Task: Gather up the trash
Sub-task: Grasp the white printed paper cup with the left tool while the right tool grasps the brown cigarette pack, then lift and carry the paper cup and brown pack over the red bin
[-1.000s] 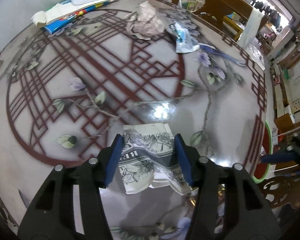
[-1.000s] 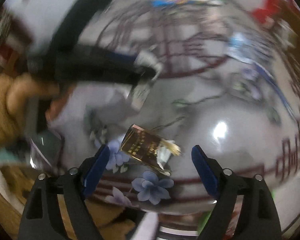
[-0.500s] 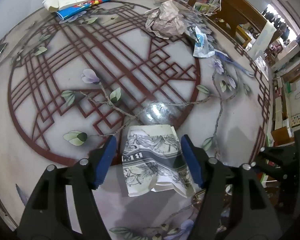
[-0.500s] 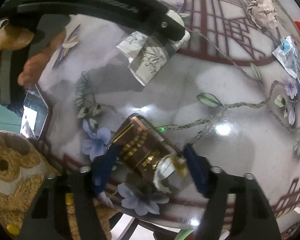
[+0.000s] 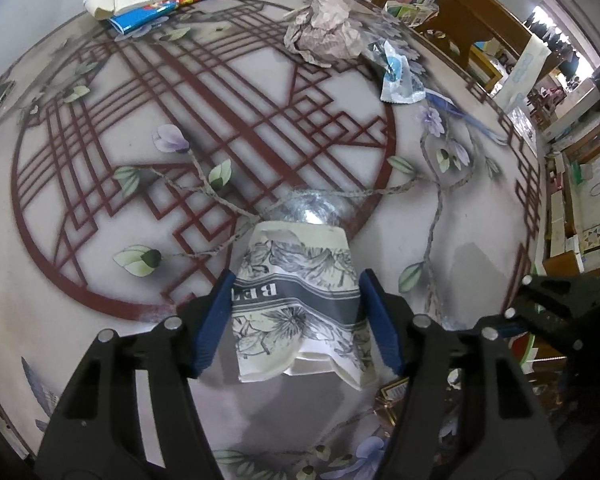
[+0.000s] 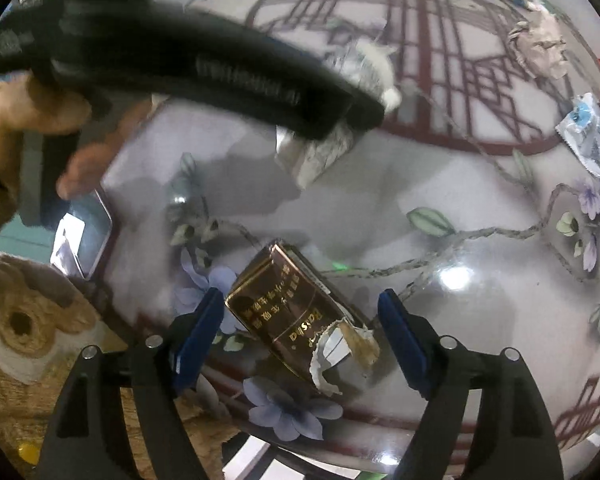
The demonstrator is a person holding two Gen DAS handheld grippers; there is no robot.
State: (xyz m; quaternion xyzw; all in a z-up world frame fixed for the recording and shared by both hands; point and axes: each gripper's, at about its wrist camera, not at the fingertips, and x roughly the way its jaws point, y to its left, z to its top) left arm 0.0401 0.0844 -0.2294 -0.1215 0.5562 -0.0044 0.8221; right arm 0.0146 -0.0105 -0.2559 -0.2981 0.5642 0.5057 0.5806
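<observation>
— Left gripper [image 5: 296,320] jaws, just closing, pinch the crushed paper cup [image 5: 298,304] above the table [image 5: 480,220]?
— Yes; right wrist view blurs it.
— Right gripper [image 6: 300,338]?
— Spread, just widening, straddling the torn brown pack [image 6: 290,320] untouched. It lies flat, long axis diagonal, ripped end lower right; the left view crops it.

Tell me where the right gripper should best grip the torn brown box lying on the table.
Grip the brown box across its intact middle, on the two long sides, coming straight down from above. It lies flat and diagonal between the open jaws of the right gripper, so rolling the wrist to square the pads with those sides would probably help. The torn end nearest the camera looks ragged and weak; avoid it.
</observation>
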